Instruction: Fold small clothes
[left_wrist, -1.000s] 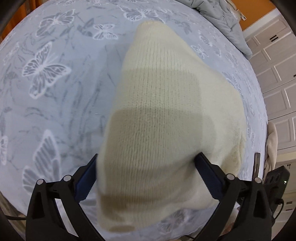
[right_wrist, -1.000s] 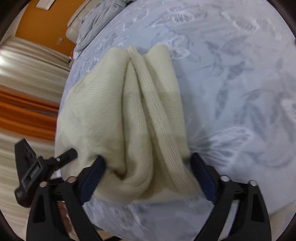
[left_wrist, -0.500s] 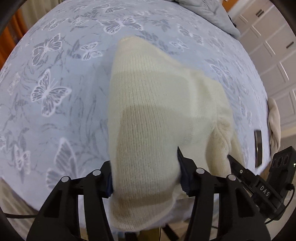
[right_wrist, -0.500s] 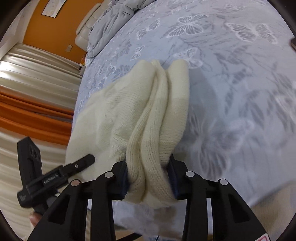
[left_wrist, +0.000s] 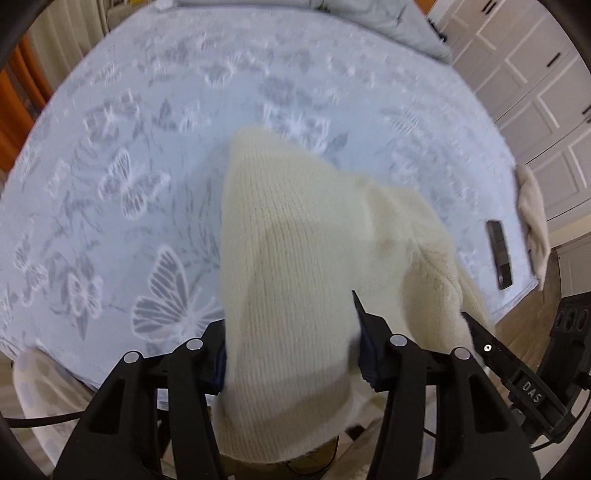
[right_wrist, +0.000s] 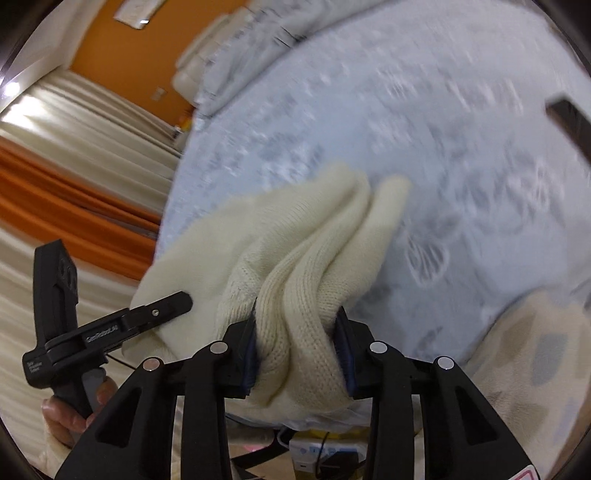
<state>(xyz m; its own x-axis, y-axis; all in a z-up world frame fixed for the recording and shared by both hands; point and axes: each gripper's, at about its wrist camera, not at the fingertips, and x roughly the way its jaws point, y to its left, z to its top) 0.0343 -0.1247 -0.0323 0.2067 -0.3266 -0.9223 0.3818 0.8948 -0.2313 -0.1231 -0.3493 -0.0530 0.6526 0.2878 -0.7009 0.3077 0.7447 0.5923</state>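
A cream knit garment (left_wrist: 295, 236) lies partly on a bed with a pale blue butterfly cover (left_wrist: 147, 147). My left gripper (left_wrist: 290, 343) is shut on its near edge and holds that edge lifted off the bed. My right gripper (right_wrist: 297, 339) is shut on a bunched fold of the same garment (right_wrist: 306, 251) at the bed's near edge. The right gripper's tip shows in the left wrist view (left_wrist: 491, 347), and the left gripper shows in the right wrist view (right_wrist: 159, 310) at the garment's other side.
A dark flat device (left_wrist: 498, 254) lies near the bed's right edge, beside a cream cloth (left_wrist: 532, 221) hanging off it. A grey quilt (left_wrist: 369, 14) is at the far end. White cabinet doors (left_wrist: 535, 85) stand right; orange curtains (right_wrist: 55, 184) hang beside the bed.
Both grippers closed from open onto the garment's near edge, then pulled it up and back toward the bed's near edge. The views are now blurred by motion.
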